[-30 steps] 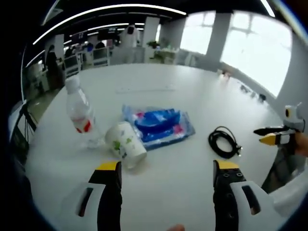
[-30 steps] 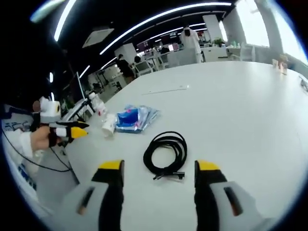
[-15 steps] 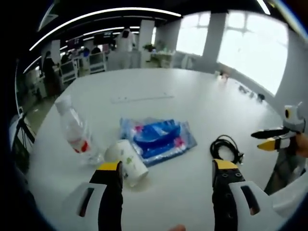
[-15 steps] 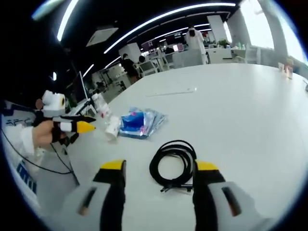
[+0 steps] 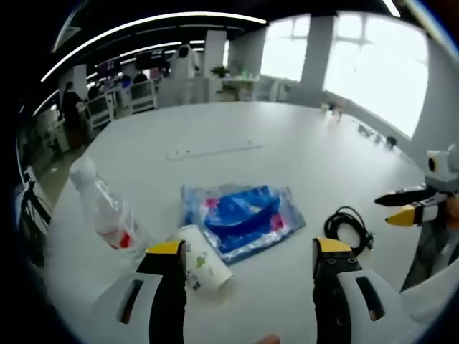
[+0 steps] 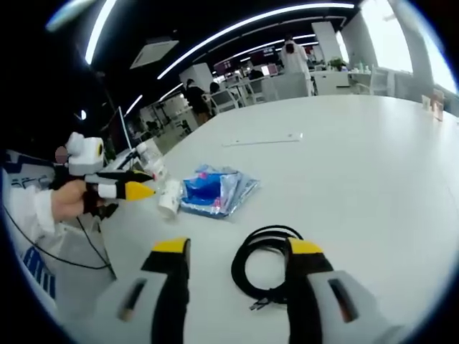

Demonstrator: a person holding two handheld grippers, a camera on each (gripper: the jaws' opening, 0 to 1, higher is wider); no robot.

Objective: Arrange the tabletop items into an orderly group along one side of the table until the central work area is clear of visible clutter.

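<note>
In the left gripper view, going left to right: the bottle (image 5: 100, 209) stands tilted at 9 o'clock, clear plastic, probably light and easy to topple; best taken at the waist, near the red label. The cup (image 5: 203, 257) lies on its side at 7 o'clock, touching the left gripper (image 5: 247, 252)'s left jaw; paper, crushable, so pinch gently across the wall. The blue packet (image 5: 242, 217) lies flat at centre, soft and slippery; take an edge. The cable (image 5: 350, 230), at 4 o'clock, is floppy; grab the bundled coil.

Both grippers stand open, holding nothing. In the right gripper view the right gripper (image 6: 233, 254) has the cable (image 6: 267, 262) between its jaws.

The table (image 5: 237, 129) lies bare toward 12 o'clock; its near edge runs close behind the bottle.
</note>
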